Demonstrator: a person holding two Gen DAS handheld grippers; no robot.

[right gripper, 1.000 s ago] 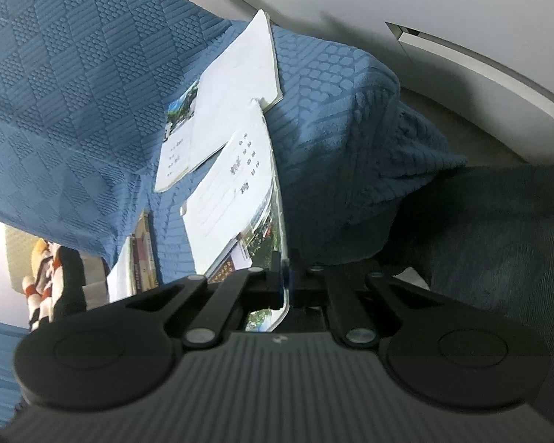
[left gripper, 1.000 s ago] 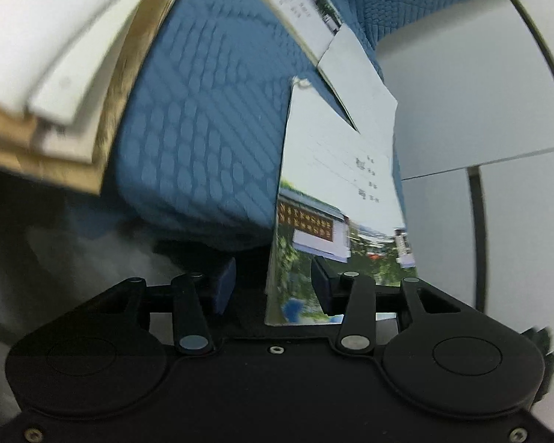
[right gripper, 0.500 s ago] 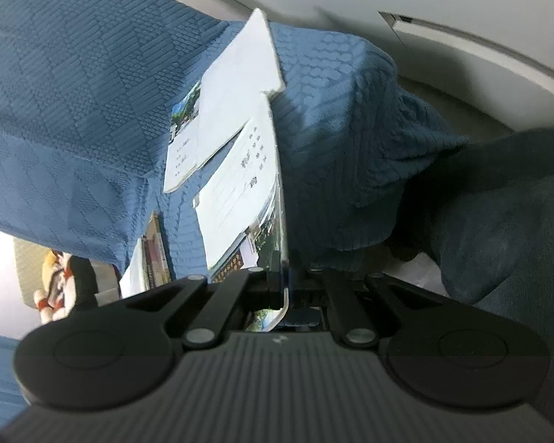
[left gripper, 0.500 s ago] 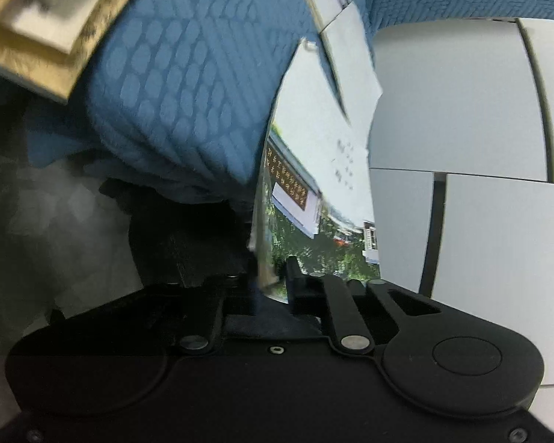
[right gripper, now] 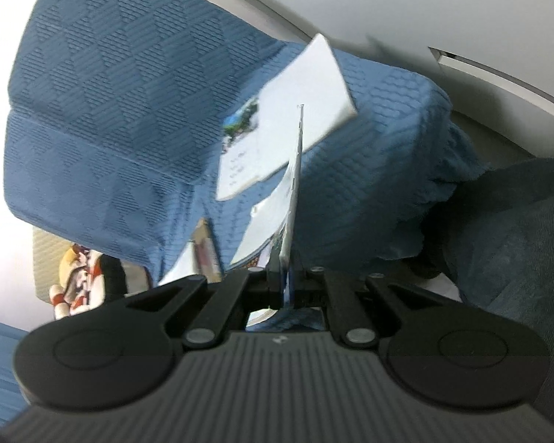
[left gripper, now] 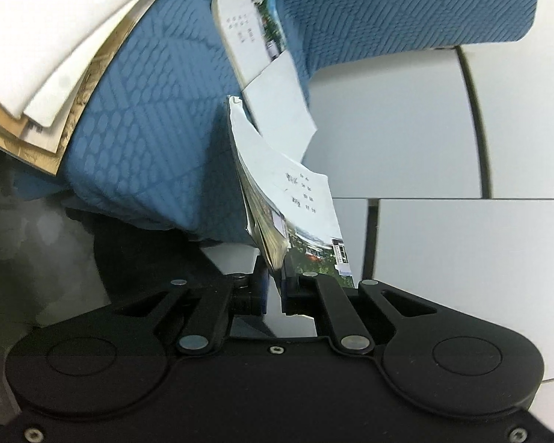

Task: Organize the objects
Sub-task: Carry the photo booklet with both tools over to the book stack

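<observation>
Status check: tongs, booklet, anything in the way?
Left tongs and right tongs both shut on booklet. Second booklet lies on blue cover. Nothing blocking.

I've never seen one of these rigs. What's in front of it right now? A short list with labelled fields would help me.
surface: blue textured cover
held item: booklet, white cover with a photo, lifted at a tilt
left gripper: fingers shut on the booklet's edge, having just closed
right gripper: shut on the booklet, seen edge-on
lying on cover: second booklet of the same look
also on cover: stack of papers
background: white panels
</observation>
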